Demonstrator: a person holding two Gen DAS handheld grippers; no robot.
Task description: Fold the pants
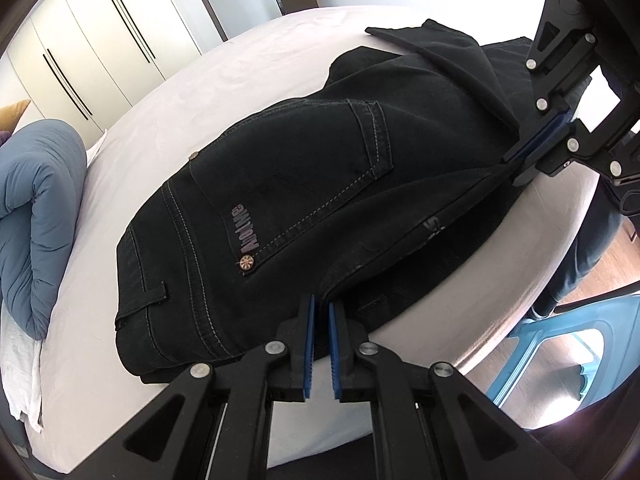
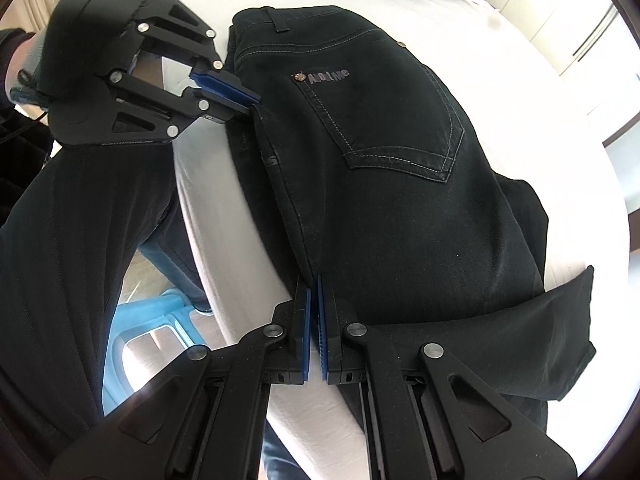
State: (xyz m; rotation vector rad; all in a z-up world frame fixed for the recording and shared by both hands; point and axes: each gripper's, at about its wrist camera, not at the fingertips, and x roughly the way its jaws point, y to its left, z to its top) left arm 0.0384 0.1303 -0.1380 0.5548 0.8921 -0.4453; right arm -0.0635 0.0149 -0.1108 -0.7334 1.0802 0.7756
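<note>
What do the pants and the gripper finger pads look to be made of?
Pants: black denim-like cotton, matte, judging by pale contrast stitching and metal pocket rivets. Left gripper pads: blue, ribbed, probably rubber or soft plastic, set in black hard-plastic fingers.

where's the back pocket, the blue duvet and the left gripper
back pocket (image 2: 394,120): right wrist view, middle of the pocket panel
blue duvet (image 1: 36,208): left wrist view, its rolled bulk
left gripper (image 1: 320,312): left wrist view, between its fingertips

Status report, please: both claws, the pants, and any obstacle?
Left claw shut on pants edge. Right claw shut on same edge. Pants on bed, folded lengthwise. Nothing in the way.
</note>
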